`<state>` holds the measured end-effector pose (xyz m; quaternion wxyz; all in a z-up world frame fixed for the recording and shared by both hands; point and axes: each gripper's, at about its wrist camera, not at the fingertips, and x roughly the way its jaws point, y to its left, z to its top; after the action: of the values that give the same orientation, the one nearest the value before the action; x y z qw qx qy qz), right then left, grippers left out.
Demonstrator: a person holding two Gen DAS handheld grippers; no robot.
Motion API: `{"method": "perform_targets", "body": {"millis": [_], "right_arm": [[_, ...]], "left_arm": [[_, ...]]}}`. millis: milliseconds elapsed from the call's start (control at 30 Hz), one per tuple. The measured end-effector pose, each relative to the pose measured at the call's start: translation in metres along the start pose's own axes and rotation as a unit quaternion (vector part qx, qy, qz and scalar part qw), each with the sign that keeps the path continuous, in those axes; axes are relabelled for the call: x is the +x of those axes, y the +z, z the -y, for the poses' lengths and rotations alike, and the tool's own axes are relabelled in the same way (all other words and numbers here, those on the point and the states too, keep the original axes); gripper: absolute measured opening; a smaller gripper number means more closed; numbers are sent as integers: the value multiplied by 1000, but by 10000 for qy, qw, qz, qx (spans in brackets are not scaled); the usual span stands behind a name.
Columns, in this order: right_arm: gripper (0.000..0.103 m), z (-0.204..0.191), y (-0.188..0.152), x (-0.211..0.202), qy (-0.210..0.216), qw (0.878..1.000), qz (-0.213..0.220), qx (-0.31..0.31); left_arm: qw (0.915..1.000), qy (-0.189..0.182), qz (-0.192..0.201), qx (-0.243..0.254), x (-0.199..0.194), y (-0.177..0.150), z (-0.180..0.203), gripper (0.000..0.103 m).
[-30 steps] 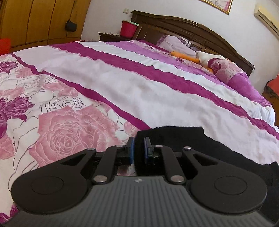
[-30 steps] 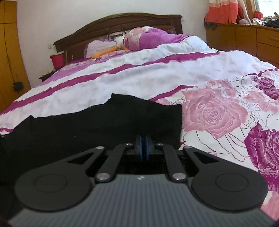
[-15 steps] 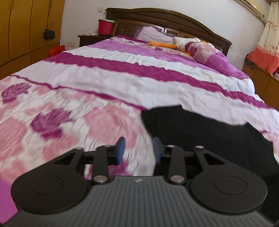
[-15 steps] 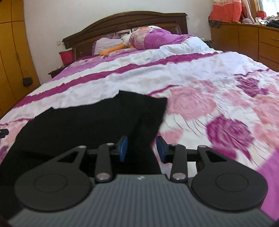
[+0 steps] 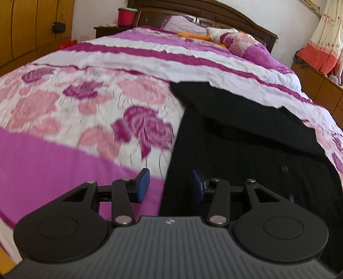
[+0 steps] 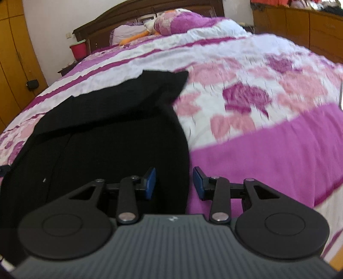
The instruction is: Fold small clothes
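A black garment [image 5: 246, 139] lies on the bed, its far part folded over toward me; it also shows in the right wrist view [image 6: 111, 128]. My left gripper [image 5: 170, 185] is open and empty, over the garment's left near edge. My right gripper [image 6: 174, 182] is open and empty, over the garment's right near edge. The near end of the garment is hidden behind both gripper bodies.
The pink and purple floral bedspread [image 5: 85, 103] covers the bed. Pillows and an orange-white plush toy [image 5: 205, 35] lie by the dark headboard [image 6: 150, 8]. A red bucket [image 5: 126, 16] stands on a nightstand. Wooden wardrobes [image 5: 25, 28] stand left, a dresser [image 6: 300, 23] right.
Both grippers let go of the far edge of the garment, opened, and pulled back toward the near end of the bed. The folded-over part stays lying on the garment.
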<state>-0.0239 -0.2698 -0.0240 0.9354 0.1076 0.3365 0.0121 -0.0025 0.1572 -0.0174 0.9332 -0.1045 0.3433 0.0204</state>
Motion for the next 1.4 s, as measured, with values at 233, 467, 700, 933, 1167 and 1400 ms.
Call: {"method": "perform_targets", "body": {"millis": [233,467,700,933,1167,1400], "right_arm": [[41,3,-29,-22,121,9998,-107,122],[41,-2,-45,-39,310,9990,-283,154],[43,-10,-57,-52,557,9977,-334,175],[46,-17,-71,-55,583,9979,-267,-45],[51,-15,-71,-55,780,9968,-192,11],[51,-23,-76,-51,1144,9932,-174,-153]], "left_arm": [[9996,-186,-220,-23,-22,-33,-2,50],[9980,-401,-466,-123,-37,-62,-8,50],[9957,-673,-592,-215,-46,-84,-11,52],[9951,-761,-618,-103,-48,-96,-5,58],[9961,-720,-505,-79,-42,-97,-4,58],[9890,-1395,-487,-32,-45,-104,1,58]]}}
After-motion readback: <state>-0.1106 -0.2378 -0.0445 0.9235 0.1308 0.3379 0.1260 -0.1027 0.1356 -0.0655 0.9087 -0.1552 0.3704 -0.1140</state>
